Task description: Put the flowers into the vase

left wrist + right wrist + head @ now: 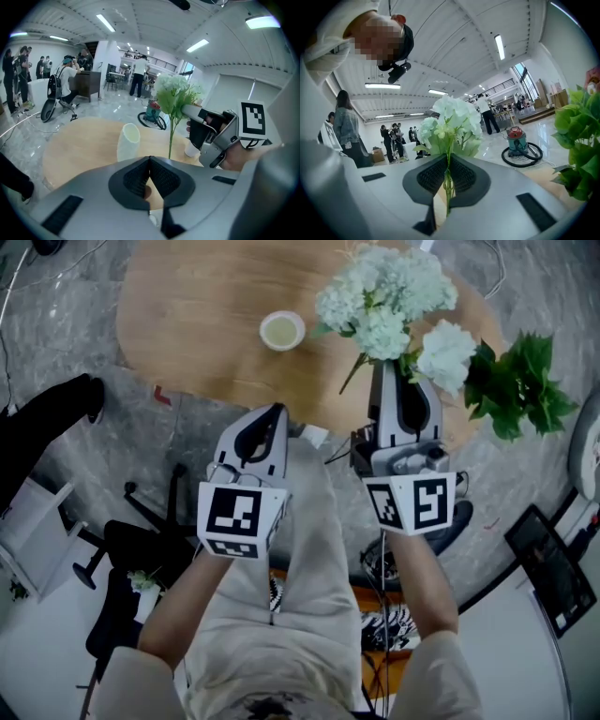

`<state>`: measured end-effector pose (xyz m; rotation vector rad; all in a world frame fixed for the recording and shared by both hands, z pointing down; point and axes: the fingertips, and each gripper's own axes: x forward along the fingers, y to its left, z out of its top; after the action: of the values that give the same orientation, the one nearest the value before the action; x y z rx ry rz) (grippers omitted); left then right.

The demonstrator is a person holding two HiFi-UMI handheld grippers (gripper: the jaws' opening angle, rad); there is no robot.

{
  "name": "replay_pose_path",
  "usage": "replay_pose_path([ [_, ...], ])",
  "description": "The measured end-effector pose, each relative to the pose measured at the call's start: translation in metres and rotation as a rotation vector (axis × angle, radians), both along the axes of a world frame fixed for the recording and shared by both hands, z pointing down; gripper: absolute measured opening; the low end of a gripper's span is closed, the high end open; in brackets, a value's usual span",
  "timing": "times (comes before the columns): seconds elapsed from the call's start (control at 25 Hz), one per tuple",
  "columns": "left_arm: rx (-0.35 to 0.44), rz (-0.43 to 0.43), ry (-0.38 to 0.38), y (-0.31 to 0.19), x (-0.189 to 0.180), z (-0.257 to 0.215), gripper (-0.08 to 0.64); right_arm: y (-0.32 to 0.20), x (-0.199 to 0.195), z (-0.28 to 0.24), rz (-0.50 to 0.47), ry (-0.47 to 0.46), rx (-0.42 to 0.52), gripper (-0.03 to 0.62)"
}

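Note:
A bunch of white flowers (384,292) on a thin green stem (448,187) is clamped in my right gripper (384,367), held over the right part of the round wooden table (197,306). In the right gripper view the blooms (452,119) rise just past the shut jaws (447,161). The white vase (281,331) stands upright on the table, left of the bunch, its mouth open. My left gripper (275,409) hovers at the table's near edge, shut and empty. Seen from the left gripper view, the vase (129,140) is just beyond its jaws (150,159), with the flowers (176,91) to the right.
Another white bloom (445,352) with big green leaves (520,381) lies at the table's right edge. A small white cup (191,149) stands near the right gripper. A black chair (131,549) is on the floor at the left. People stand far off.

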<state>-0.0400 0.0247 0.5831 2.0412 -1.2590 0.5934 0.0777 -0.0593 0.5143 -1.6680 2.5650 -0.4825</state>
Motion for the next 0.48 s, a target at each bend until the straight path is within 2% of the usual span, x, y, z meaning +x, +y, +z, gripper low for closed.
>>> replay_pose_path([
  [0.24,0.008,-0.037,0.006,0.000,-0.026,-0.008,0.008,-0.002,-0.034,-0.028,-0.054,0.001,0.072,0.015],
  [0.48,0.008,-0.063,0.008,0.003,-0.027,-0.008,0.008,-0.003,-0.042,-0.041,-0.082,-0.029,0.103,0.015],
])
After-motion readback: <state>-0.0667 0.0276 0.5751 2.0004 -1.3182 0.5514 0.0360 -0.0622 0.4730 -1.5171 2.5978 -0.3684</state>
